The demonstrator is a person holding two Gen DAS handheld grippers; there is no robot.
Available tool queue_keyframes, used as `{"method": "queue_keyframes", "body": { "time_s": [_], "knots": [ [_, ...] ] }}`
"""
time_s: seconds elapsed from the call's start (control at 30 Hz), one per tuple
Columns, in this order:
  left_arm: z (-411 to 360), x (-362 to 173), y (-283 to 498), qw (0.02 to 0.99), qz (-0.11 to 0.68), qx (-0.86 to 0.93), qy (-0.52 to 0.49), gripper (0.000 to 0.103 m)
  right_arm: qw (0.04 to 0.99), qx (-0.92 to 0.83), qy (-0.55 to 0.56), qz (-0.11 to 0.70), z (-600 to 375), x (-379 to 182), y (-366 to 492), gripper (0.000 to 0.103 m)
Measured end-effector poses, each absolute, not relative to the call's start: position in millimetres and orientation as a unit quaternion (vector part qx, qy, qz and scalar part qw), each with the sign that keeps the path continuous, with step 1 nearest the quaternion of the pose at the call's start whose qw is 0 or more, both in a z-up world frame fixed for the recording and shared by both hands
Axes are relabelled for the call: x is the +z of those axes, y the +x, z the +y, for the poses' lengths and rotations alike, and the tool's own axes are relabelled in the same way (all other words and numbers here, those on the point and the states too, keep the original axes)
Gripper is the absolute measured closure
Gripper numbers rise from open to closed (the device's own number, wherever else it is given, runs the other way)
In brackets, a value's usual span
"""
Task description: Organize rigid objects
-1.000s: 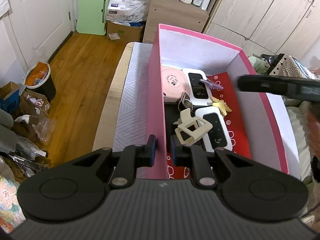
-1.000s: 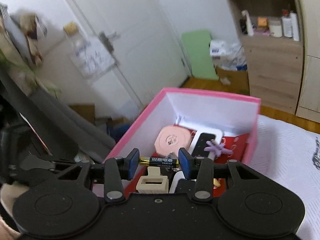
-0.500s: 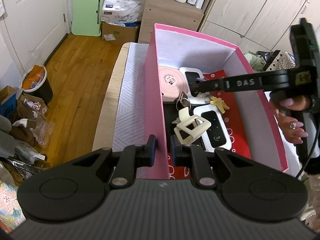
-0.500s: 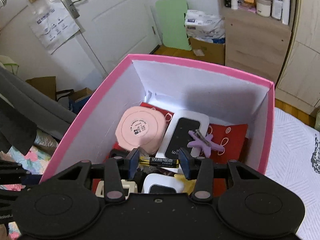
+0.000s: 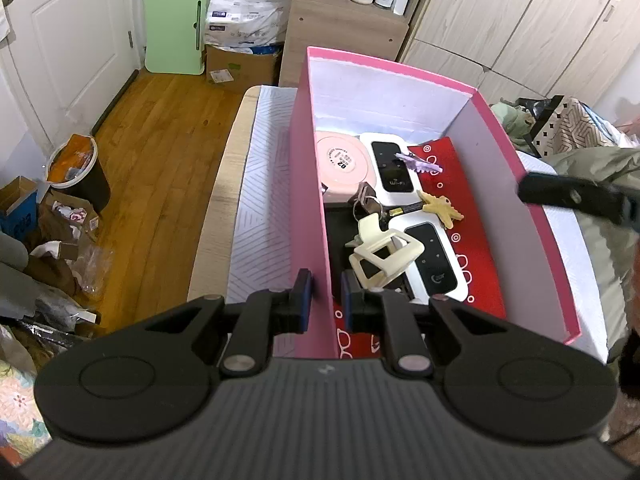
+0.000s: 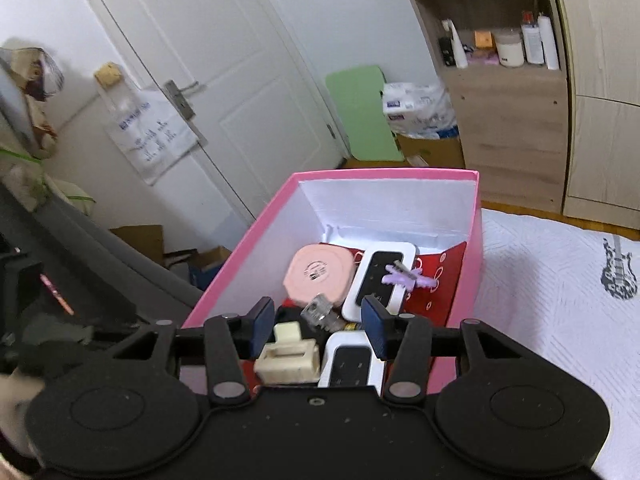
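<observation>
The left gripper (image 5: 323,300) pinches the pink box (image 5: 308,208) wall, steadying it. The right gripper (image 6: 318,330) hangs empty, jaws opening; the battery (image 5: 402,211) lies inside among the other items. That placement looks done; what remains is unseen.

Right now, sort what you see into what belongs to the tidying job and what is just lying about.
Job:
pink box, left gripper shut on its wall
battery lying in the box
cream hair claw
two white Wi-Fi units
pink round case
right gripper, empty, opening

Lying about:
green board
bin
shelf bottles
</observation>
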State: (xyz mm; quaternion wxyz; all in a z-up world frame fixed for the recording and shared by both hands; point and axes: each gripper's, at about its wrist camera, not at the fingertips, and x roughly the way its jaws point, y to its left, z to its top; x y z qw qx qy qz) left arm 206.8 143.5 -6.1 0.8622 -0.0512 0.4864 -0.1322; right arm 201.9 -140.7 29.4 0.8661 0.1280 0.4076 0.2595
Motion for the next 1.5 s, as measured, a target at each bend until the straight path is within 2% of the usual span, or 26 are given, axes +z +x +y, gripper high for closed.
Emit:
{"method": "queue_keyframes", "body": {
  "time_s": [0.47, 0.57, 0.63, 0.7, 0.83, 0.9, 0.97, 1.0, 1.07, 1.2, 1.5],
  "knots": [
    [125.9, 6.4, 185.5, 0.882, 0.461, -0.100, -0.005, 0.089, 0.892, 0.245, 0.090, 0.370, -141.4, 31.8, 150.1, 0.046],
    [118.3, 15.7, 173.2, 0.893, 0.443, -0.083, 0.012, 0.086, 0.891, 0.243, 0.097, 0.370, -144.2, 30.6, 143.4, 0.045],
    [112.5, 22.1, 163.8, 0.899, 0.431, -0.076, 0.025, 0.079, 0.894, 0.235, 0.096, 0.369, -144.2, 30.8, 137.7, 0.045],
    [109.3, 28.0, 155.7, 0.901, 0.426, -0.078, 0.029, 0.065, 0.900, 0.229, 0.085, 0.362, -144.0, 32.4, 130.6, 0.042],
    [97.7, 37.7, 135.7, 0.910, 0.406, -0.063, 0.053, 0.059, 0.901, 0.238, 0.085, 0.353, -147.3, 37.2, 114.6, 0.037],
    [93.9, 41.5, 127.4, 0.912, 0.402, -0.059, 0.056, 0.042, 0.900, 0.242, 0.089, 0.351, -150.2, 40.3, 107.2, 0.032],
    [89.4, 45.1, 118.3, 0.918, 0.390, -0.038, 0.060, 0.029, 0.903, 0.240, 0.091, 0.345, -154.6, 44.7, 99.1, 0.028],
    [84.9, 46.9, 113.8, 0.922, 0.379, -0.023, 0.070, 0.019, 0.905, 0.236, 0.089, 0.343, -156.7, 46.6, 95.8, 0.022],
    [77.4, 49.8, 108.5, 0.925, 0.371, -0.014, 0.076, 0.005, 0.912, 0.220, 0.084, 0.337, -162.8, 50.6, 87.6, 0.010],
    [68.6, 51.7, 100.1, 0.925, 0.375, -0.047, 0.041, 0.004, 0.922, 0.159, 0.088, 0.343, -181.9, 56.6, 75.7, 0.004],
    [25.5, 42.9, 80.6, 0.910, 0.402, -0.097, 0.035, 0.004, 0.915, 0.089, 0.114, 0.378, -221.0, 68.7, 52.5, 0.004]
  ]
}}
